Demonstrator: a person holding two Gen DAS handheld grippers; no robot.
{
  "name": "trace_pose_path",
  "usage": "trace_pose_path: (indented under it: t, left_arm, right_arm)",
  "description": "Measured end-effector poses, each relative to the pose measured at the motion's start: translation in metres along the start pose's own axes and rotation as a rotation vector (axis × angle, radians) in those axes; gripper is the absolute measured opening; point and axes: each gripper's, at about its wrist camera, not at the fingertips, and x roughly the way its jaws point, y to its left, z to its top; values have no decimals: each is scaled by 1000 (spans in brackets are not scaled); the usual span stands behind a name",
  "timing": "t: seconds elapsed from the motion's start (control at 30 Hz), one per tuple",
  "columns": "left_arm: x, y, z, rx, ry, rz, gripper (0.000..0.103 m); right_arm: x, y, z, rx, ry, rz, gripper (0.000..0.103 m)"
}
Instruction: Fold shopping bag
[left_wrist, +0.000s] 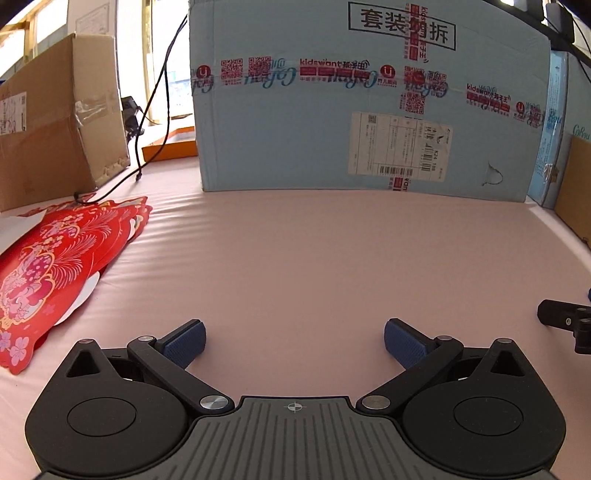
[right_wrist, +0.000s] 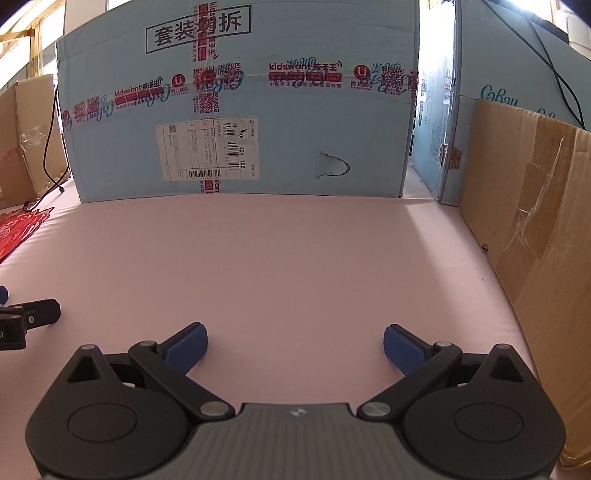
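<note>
Left gripper (left_wrist: 294, 341): jaws spread wide apart, blue pads (left_wrist: 184, 343) clamping nothing, low over the pink surface (left_wrist: 295, 258), well short of the blue carton (left_wrist: 369, 103).
Right gripper (right_wrist: 294, 345): likewise spread wide, blue pads (right_wrist: 186, 347) bare, nothing between them, low over the same pink surface (right_wrist: 295, 258), facing the blue carton (right_wrist: 240, 103); black edge also visible at the far right of the left wrist view (left_wrist: 565, 321).
Shopping bag (left_wrist: 55, 266): red, printed with pink and gold flowers, lying flat on the pink surface, well to the left of the blue carton and nearer the camera; only a red corner (right_wrist: 20, 229) showing in the right wrist view; touched by neither gripper.
Blue carton: upright at the far end of the pink surface, crossed with red printed tape, white shipping label (left_wrist: 400, 146) on its front.
Brown box (left_wrist: 55, 118): left of the blue carton, behind the shopping bag.
Black cable (left_wrist: 162, 85): hanging down left of the blue carton, end resting near the bag's far edge.
Brown cardboard (right_wrist: 535, 221): standing right of the blue carton, along the edge of the pink surface.
</note>
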Motion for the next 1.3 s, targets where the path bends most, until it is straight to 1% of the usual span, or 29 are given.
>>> trace_pose_path:
  t: [0.1,0.23,0.43,1.3]
  left_arm:
    - [0,1,0,-6,2,-4,103]
    - [0,2,1,-12,2,-7,103]
    - [0,3,1,-19,2,-11,103]
    - [1,1,1,1,12,2,103]
  right_arm:
    - [0,-1,0,3,0,4,103]
    - [1,4,1,-22,8,-16,103]
    - [2,3,2,-17,10,-12,103]
    - [3,5,2,-18,11,-14,103]
